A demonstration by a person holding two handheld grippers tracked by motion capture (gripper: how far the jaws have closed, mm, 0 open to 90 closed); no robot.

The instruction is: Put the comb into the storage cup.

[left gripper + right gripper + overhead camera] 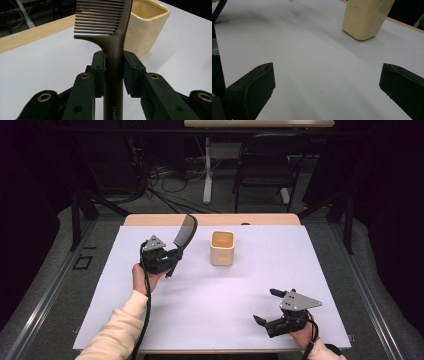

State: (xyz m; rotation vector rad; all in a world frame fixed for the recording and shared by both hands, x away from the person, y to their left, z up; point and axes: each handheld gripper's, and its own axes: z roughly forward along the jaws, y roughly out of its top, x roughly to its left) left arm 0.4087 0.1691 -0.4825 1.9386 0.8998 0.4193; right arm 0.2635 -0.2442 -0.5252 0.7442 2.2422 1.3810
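Gripping a comb (113, 45) upright by its handle beside the cup (146, 25), the left claw (172, 256) risks tipping it; right claw (267, 307) gapes empty.

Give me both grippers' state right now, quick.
Left gripper: closed on the handle of the dark comb, held near the cream cup.
Right gripper: open, nothing between its jaws.

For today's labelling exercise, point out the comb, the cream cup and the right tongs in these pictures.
comb (113, 47), left gripper view, on its handle just above the pads.
cream cup (222, 248), high view, on its front wall.
right tongs (263, 306), high view, midway between the fingertips.
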